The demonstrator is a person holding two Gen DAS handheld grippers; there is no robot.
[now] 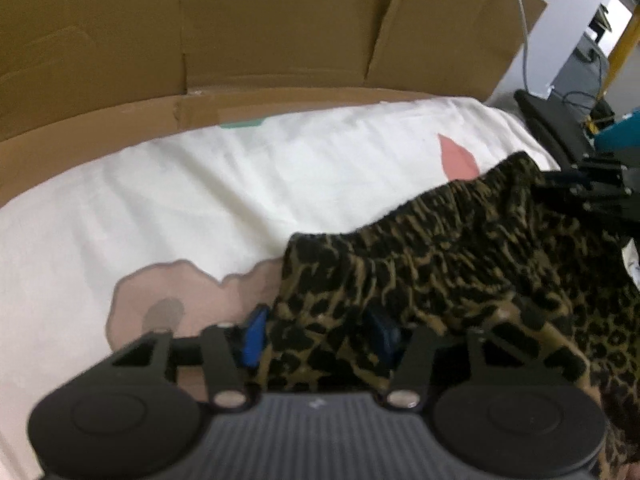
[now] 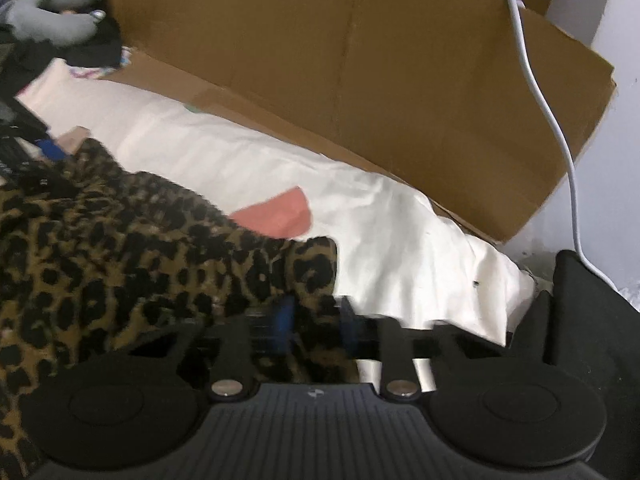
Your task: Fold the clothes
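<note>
A wall of brown cardboard (image 1: 280, 28) stands along the far side of the scene, and a white sheet (image 1: 180, 200) with pink and beige printed patches is spread in front of it. On the sheet lies a leopard-print garment (image 1: 440, 264), bunched and wrinkled, its gathered elastic waistband running along the far edge from left to right. In the left wrist view the garment fills the right half of the picture; in the right wrist view it fills the left half, one corner reaching toward the middle. The left gripper (image 1: 320, 336) has its blue-padded jaws apart with a fold of the garment's left end between them; the blur hides whether the pads press on the cloth. The right gripper (image 2: 316, 320) has its jaws close together on the garment's right corner, the cloth pinched between the blue pads. A white cable (image 2: 536, 92) hangs down across the cardboard at the far right. A grey cushion (image 2: 56, 12) rests on dark things at the far left.
</note>
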